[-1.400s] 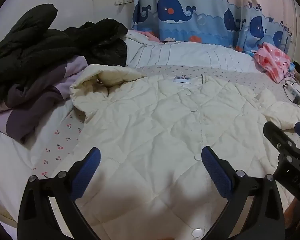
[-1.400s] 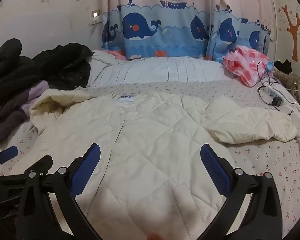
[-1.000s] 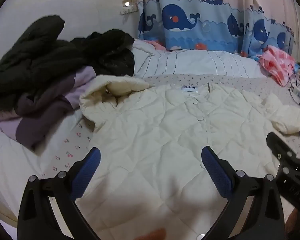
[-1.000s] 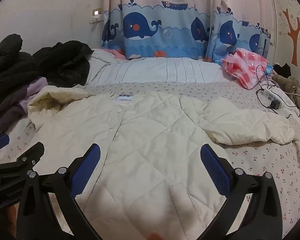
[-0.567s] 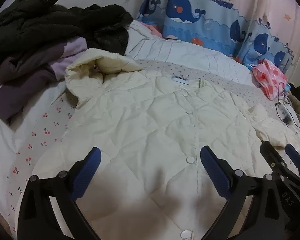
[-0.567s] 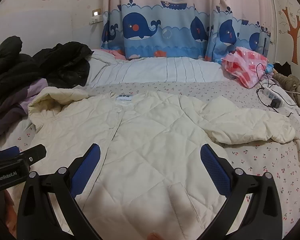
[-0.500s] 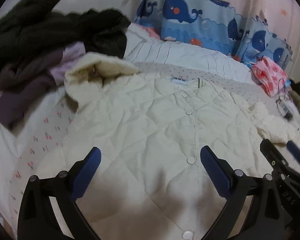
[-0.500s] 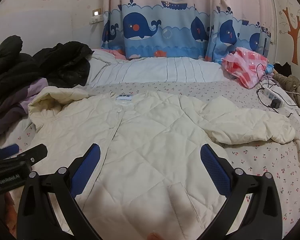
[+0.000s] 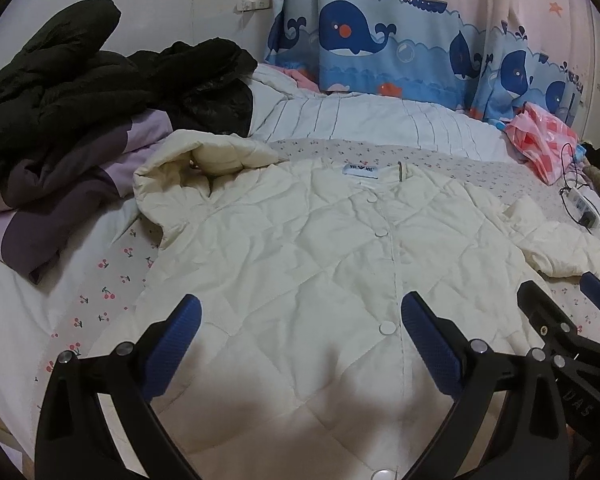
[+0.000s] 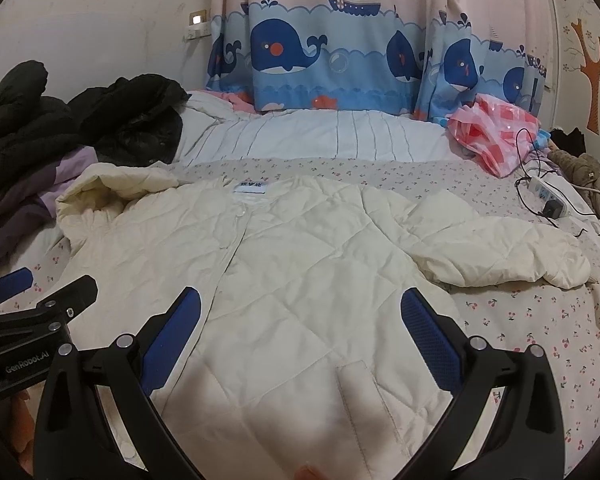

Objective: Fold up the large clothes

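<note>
Little has changed: the jacket (image 9: 308, 264) still lies buttoned and flat mid-bed (image 10: 540, 320), sleeves unfolded, while the left gripper (image 9: 300, 336) and right gripper (image 10: 300, 328) keep hovering wide open, empty, folding not begun.

"GenRobot.AI" is printed on the left tongs (image 10: 40, 292).

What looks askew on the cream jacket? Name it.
The cream quilted jacket lies buttoned and flat, but its sleeves don't match: the left sleeve is bunched up by the collar, while the right sleeve sprawls sideways across the cherry-print sheet.
</note>
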Demonstrator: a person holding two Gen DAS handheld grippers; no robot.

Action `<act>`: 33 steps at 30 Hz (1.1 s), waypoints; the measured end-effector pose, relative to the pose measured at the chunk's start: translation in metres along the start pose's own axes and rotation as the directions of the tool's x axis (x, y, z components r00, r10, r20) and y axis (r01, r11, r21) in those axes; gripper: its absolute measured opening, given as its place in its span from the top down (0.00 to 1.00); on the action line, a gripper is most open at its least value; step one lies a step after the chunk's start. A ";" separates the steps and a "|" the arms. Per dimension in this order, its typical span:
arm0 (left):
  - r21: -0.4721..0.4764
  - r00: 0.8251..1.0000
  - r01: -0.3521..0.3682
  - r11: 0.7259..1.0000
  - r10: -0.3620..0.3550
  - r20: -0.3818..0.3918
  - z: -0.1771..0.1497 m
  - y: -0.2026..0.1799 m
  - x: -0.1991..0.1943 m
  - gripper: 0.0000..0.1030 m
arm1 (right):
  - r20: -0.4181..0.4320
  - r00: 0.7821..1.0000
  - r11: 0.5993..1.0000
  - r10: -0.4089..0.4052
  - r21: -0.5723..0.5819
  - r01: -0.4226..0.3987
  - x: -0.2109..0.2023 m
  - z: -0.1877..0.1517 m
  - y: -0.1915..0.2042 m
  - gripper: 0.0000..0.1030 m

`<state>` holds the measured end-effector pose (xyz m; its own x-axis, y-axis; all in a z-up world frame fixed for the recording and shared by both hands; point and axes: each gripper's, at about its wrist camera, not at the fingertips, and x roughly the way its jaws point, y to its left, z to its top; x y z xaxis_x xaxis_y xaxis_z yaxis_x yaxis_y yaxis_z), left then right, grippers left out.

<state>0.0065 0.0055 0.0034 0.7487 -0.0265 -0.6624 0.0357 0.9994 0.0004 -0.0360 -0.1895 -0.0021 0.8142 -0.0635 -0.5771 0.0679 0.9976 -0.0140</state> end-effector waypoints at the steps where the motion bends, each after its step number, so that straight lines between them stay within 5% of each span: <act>1: 0.002 1.000 -0.003 1.000 0.003 0.002 0.000 0.000 -0.001 0.07 | -0.001 1.000 1.000 0.001 -0.001 -0.001 0.000 0.000 0.000 0.06; 33: 0.037 1.000 -0.015 0.999 0.015 0.007 -0.003 -0.006 -0.003 0.07 | -0.021 1.000 1.000 0.023 0.015 -0.022 0.008 -0.004 0.000 0.06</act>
<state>0.0026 0.0000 0.0031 0.7539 -0.0117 -0.6568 0.0490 0.9981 0.0385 -0.0324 -0.1900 -0.0101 0.8030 -0.0402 -0.5946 0.0583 0.9982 0.0113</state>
